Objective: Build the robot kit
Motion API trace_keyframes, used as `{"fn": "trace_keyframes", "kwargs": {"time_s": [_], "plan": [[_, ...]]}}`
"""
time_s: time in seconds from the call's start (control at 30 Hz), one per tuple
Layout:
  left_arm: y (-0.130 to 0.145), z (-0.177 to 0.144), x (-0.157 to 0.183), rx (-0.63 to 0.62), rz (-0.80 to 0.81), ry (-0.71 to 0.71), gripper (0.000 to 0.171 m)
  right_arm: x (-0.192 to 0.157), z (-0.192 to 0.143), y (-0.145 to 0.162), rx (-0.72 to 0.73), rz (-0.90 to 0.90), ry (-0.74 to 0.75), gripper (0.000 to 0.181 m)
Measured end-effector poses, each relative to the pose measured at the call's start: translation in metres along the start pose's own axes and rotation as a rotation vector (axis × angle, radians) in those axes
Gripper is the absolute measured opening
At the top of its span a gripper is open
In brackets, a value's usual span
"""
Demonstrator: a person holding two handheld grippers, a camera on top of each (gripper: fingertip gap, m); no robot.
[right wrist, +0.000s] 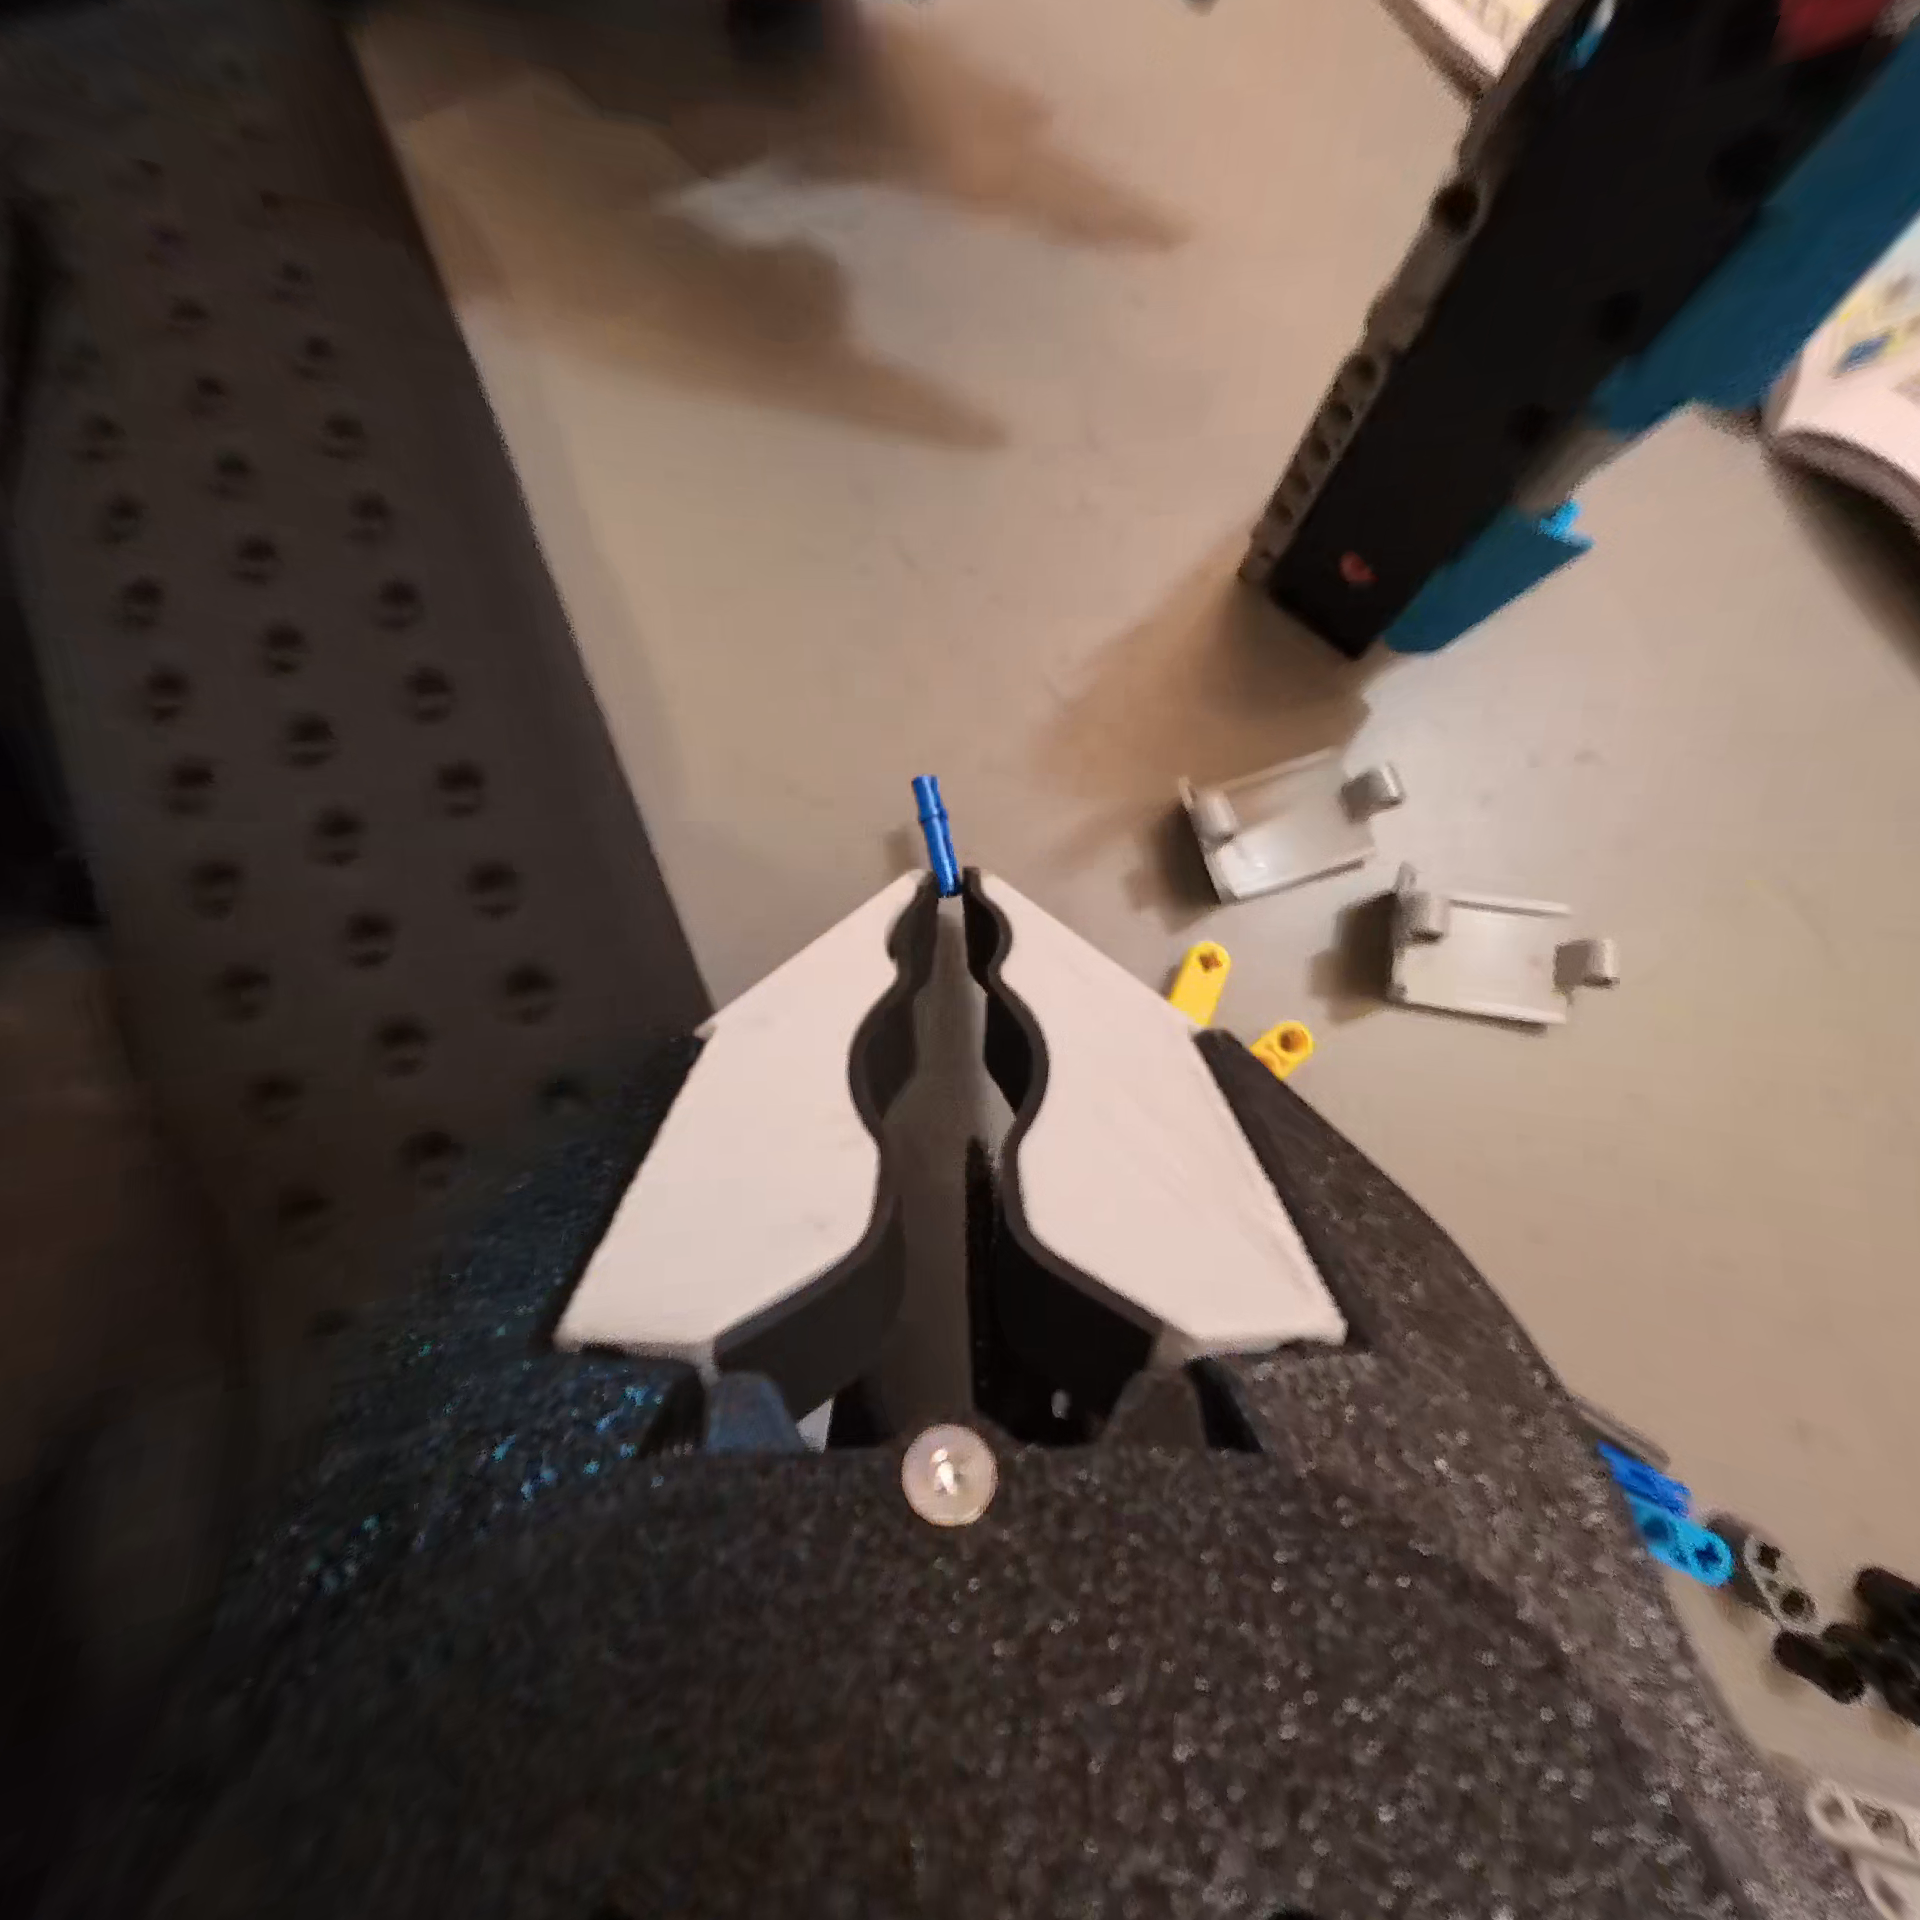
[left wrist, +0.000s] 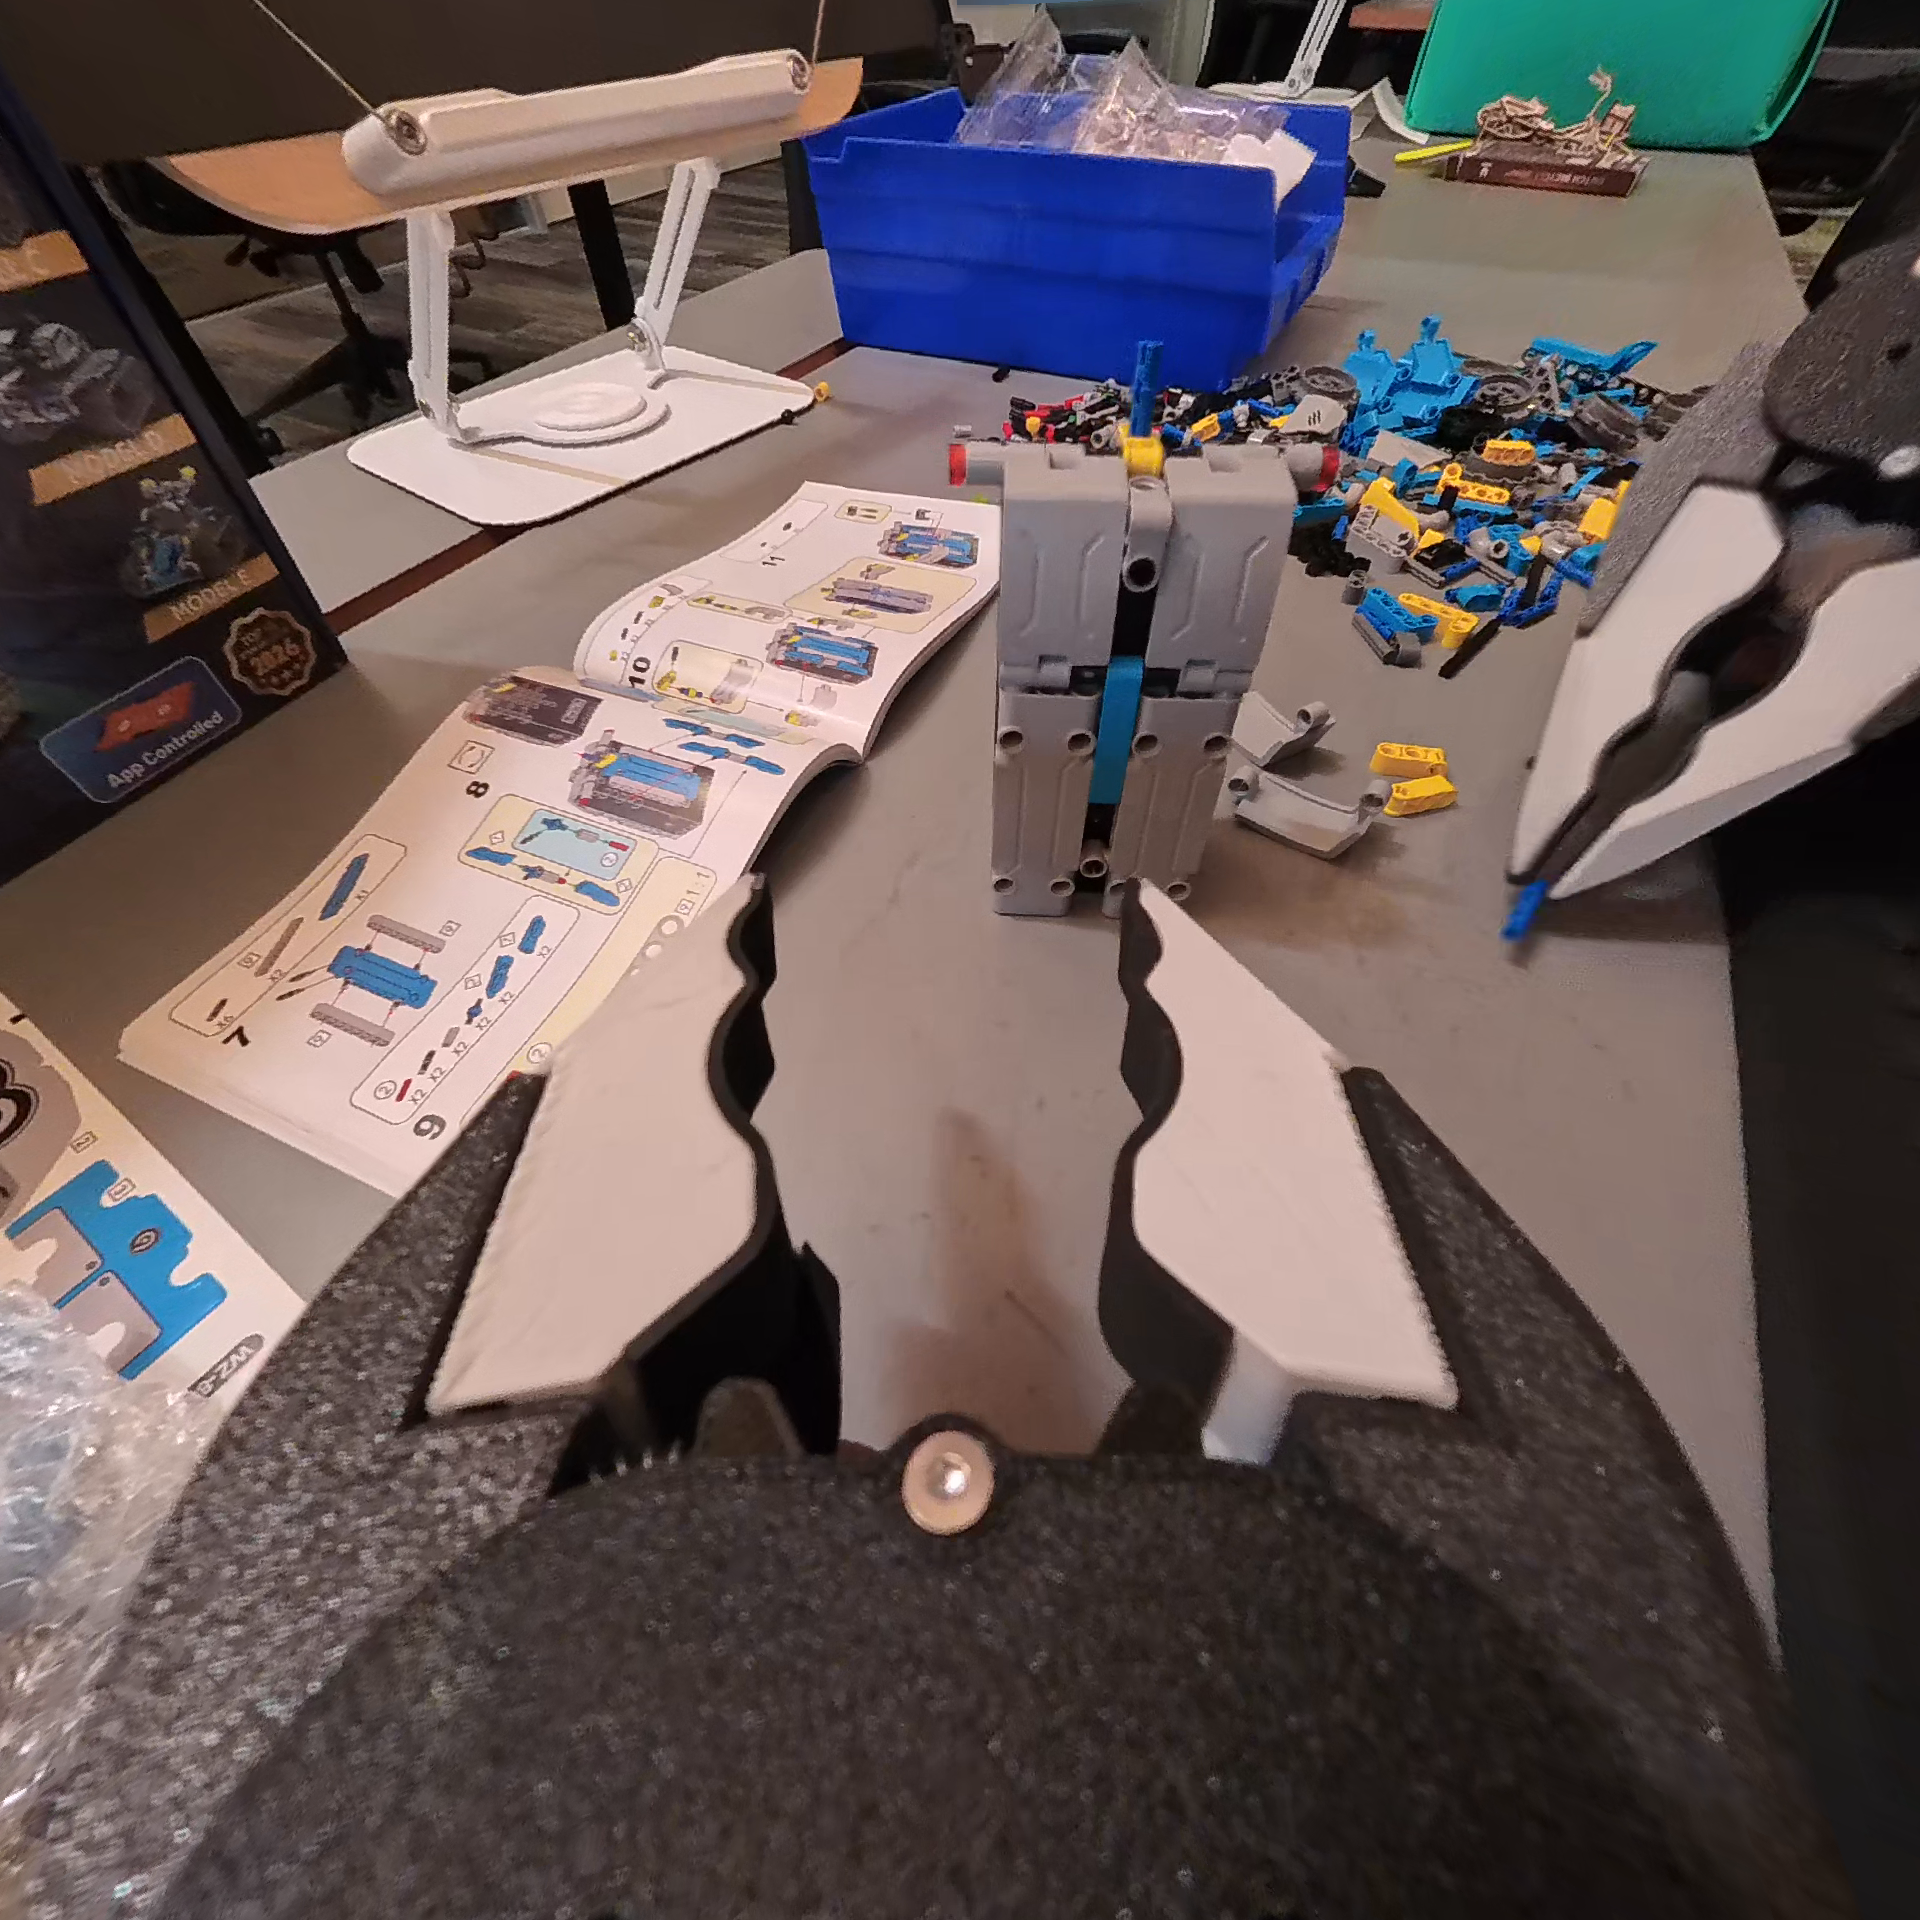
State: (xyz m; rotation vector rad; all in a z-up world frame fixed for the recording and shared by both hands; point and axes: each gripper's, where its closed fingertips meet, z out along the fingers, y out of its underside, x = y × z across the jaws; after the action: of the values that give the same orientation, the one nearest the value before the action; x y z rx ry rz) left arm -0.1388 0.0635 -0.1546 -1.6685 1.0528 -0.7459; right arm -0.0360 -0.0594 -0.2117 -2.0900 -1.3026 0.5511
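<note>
Right now our right gripper (right wrist: 948,883) pinches a small blue pin (right wrist: 932,831) at its very tips, low over the table (right wrist: 935,540), w/ the grey block model (left wrist: 1132,686) standing upright further off to one side. Our left gripper (left wrist: 940,914) is spread wide & empty, just short of that model. Best keep the pin pinch firm; it's tiny & held only by its end. Beyond the model: loose parts pile (left wrist: 1455,488), blue bin (left wrist: 1070,229). Beside it, the open instruction booklet (left wrist: 582,790) & a printed box (left wrist: 125,582) carry writing we won't copy.
</note>
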Motion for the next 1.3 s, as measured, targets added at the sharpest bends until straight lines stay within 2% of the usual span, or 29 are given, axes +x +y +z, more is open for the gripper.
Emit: {"fn": "trace_keyframes", "kwargs": {"time_s": [0.07, 0.17, 0.23, 0.37, 0.47, 0.57, 0.8, 1.0, 1.17, 1.3], "plan": [[0.000, 0.000, -0.001, -0.001, -0.009, 0.003, 0.067, 0.011, 0.004, 0.010, -0.059, -0.010, 0.065, 0.004], [0.000, 0.000, -0.001, 0.001, -0.010, 0.002, 0.067, 0.018, 0.003, 0.012, -0.058, 0.041, 0.084, 0.005], [0.000, 0.000, -0.001, 0.001, -0.005, 0.000, 0.067, 0.024, 0.000, 0.013, -0.059, 0.078, 0.099, 0.016], [-0.001, -0.001, 0.001, 0.007, 0.015, -0.006, 0.067, 0.034, -0.038, 0.031, -0.080, 0.069, 0.143, 0.016], [0.000, 0.000, 0.002, 0.001, 0.026, -0.009, 0.067, 0.037, -0.061, 0.053, -0.132, 0.202, 0.108, 0.016], [0.000, 0.000, 0.001, 0.001, 0.024, -0.009, 0.067, 0.036, -0.061, 0.071, -0.214, 0.184, 0.118, 0.016], [0.000, 0.000, 0.002, 0.003, 0.032, -0.013, 0.067, 0.031, -0.056, 0.075, -0.246, 0.133, 0.114, 0.004], [0.000, 0.000, 0.003, 0.004, 0.044, -0.015, 0.067, 0.072, -0.070, 0.087, -0.214, 0.191, 0.260, 0.004], [0.000, 0.000, 0.002, 0.003, 0.039, -0.014, 0.067, 0.109, -0.095, 0.112, -0.251, 0.278, 0.440, 0.004], [0.000, 0.000, 0.002, 0.002, 0.036, -0.013, 0.067, 0.116, -0.100, 0.115, -0.221, 0.329, 0.462, 0.004]]}}
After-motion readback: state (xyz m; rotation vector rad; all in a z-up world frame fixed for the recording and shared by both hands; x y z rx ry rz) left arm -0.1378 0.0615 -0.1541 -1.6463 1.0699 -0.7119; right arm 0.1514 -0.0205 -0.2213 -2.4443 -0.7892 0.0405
